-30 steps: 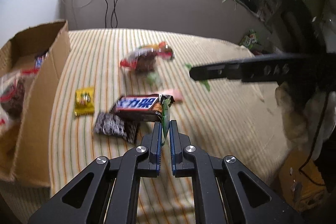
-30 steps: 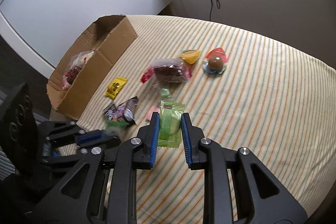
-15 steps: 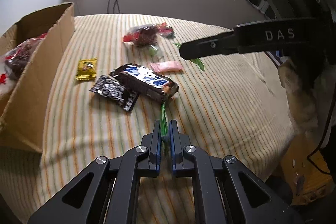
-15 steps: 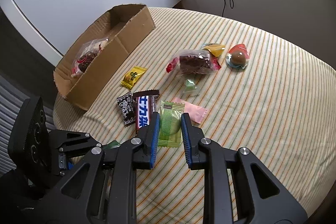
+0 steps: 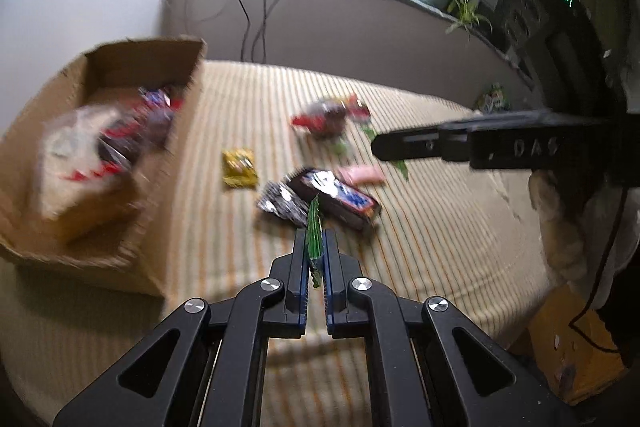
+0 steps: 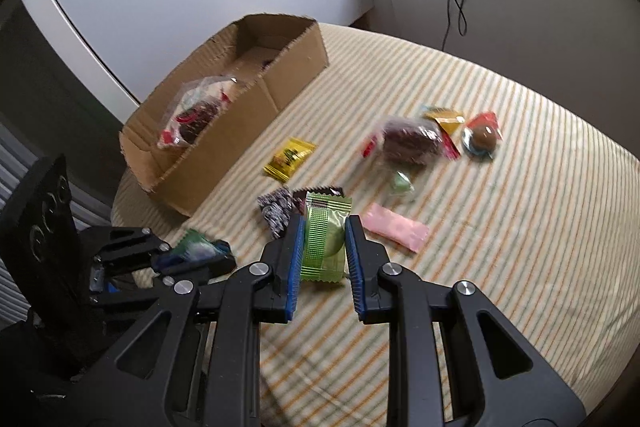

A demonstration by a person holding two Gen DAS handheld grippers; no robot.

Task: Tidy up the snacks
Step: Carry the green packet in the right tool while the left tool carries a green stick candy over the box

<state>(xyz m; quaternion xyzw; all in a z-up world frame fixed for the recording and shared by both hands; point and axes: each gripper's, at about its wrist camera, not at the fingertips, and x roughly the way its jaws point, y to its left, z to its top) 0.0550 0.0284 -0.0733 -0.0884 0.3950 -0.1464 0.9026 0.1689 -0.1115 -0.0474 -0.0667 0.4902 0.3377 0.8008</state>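
The right gripper [image 6: 323,241] is clamped on a light green packet [image 6: 325,239], a flat foil sachet with ribbed, crimped ends and a dark label at its far end; it sits flat between the blue pads, lifted above the striped cloth [image 6: 500,227]. The left gripper [image 5: 315,247] is clenched on a dark green wrapper [image 5: 313,233], seen edge-on as a thin glossy sliver sticking out past the fingertips.

Just beyond the left jaws lie a black-and-white packet [image 5: 282,205] and a chocolate bar [image 5: 340,197] in a brown and blue wrapper, touching each other, with a pink sachet [image 5: 362,174] behind the bar and a yellow sachet [image 5: 239,167] farther off to the left. Far left of both jaws stands the open cardboard box [image 6: 276,87], with a clear bag of dark snack [image 6: 194,115] inside at its near end; its far end looks mostly bare. To the right of the right jaws the cloth lies open up to the table's rounded edge.
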